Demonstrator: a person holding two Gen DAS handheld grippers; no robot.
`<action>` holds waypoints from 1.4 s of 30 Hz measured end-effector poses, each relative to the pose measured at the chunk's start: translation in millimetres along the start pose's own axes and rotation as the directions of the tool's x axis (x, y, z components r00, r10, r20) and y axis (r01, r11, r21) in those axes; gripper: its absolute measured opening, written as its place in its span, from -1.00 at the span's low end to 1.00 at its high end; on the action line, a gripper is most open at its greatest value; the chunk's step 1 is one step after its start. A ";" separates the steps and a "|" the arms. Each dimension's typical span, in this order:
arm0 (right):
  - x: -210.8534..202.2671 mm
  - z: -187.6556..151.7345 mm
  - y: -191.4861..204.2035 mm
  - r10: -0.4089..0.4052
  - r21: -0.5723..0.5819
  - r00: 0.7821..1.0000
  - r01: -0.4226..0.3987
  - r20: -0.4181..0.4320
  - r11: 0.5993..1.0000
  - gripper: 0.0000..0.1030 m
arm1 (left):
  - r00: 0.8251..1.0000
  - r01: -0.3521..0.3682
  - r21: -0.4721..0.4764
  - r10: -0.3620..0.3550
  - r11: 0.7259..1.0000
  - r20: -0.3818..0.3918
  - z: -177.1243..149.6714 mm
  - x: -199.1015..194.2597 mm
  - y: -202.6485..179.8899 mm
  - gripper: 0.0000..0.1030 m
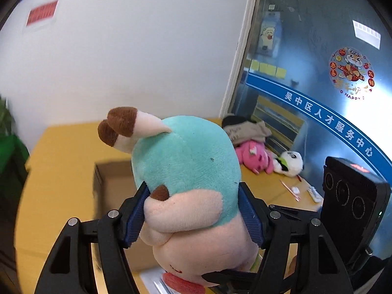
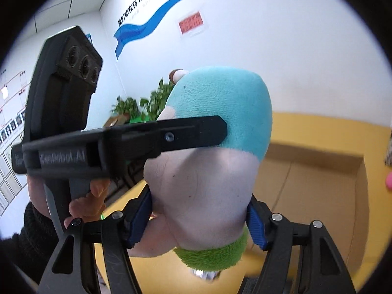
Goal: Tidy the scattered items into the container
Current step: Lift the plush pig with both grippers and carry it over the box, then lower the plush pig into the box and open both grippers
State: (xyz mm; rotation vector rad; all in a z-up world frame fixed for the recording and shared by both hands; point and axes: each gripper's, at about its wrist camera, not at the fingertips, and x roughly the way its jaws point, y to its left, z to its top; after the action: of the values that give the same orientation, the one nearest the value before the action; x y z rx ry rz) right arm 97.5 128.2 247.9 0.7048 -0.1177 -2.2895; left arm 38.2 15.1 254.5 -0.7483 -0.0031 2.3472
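Note:
A teal and pink plush toy (image 1: 188,171) with brown-tipped ears is held in the air between both grippers. My left gripper (image 1: 193,210) is shut on its sides. My right gripper (image 2: 199,220) is shut on its pale lower body (image 2: 203,196) above a green fuzzy collar. The left gripper's black finger (image 2: 171,137) crosses the right wrist view. An open cardboard box (image 1: 110,186) lies on the yellow table (image 1: 61,161) under the toy; it also shows in the right wrist view (image 2: 318,178).
A pink plush (image 1: 254,156), a panda plush (image 1: 290,163) and a grey cloth heap (image 1: 247,129) lie at the table's far right by a glass partition (image 1: 318,73). Small items (image 1: 294,191) lie near them. Potted plants (image 2: 137,105) stand by the white wall.

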 end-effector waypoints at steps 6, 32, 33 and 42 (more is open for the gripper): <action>23.0 83.6 -22.1 0.011 0.035 0.999 -0.012 0.037 0.999 0.31 | 1.000 -0.025 0.032 0.025 0.999 0.003 85.2 31.2 42.9 0.43; 283.3 -15.1 -182.0 0.127 0.478 0.952 0.023 -0.280 0.878 0.30 | 0.863 -0.070 -0.097 0.012 0.993 -0.506 -35.7 317.6 210.6 0.43; 288.2 -21.0 -183.5 0.131 0.486 0.949 0.026 -0.288 0.874 0.30 | 0.857 -0.076 -0.098 0.014 0.992 -0.515 -41.4 322.2 211.7 0.43; 304.5 -47.0 -194.6 0.155 0.527 0.950 0.010 -0.269 0.850 0.46 | 0.847 -0.113 -0.116 0.035 0.987 -0.531 -64.8 340.4 226.3 0.44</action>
State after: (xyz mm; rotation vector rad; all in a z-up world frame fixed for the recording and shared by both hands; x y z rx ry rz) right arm -177.3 71.9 15.5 1.3002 -0.6325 -2.0495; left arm -272.7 30.2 -18.2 -1.4725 0.0994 2.1497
